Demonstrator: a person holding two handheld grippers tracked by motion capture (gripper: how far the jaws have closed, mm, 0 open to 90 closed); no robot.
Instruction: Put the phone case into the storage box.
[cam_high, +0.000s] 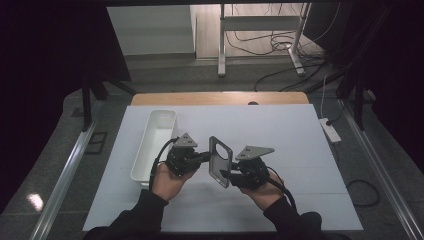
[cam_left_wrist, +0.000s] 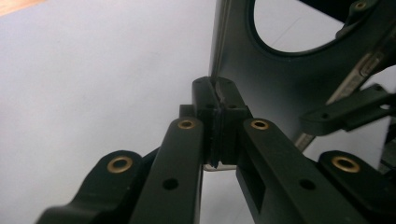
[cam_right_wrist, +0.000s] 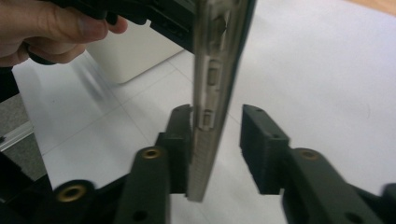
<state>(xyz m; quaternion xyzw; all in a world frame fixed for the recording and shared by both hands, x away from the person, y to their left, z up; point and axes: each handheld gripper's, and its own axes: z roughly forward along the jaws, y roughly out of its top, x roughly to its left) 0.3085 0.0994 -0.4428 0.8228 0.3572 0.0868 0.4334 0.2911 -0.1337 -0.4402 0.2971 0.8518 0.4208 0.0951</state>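
Over a white-covered table (cam_high: 300, 150), a dark phone case (cam_high: 219, 161) with a round camera cutout stands on edge in the air. The left claw (cam_high: 206, 158) is clenched on its edge. The right claw (cam_right_wrist: 215, 140) straddles it, apparently released, one pad touching. A white bin (cam_high: 155, 142) sits left.

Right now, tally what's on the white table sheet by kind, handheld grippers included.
Phone case, dark, held upright: 1
White bin: 1
Handheld grippers, left gripper and right gripper: 2
Total: 4
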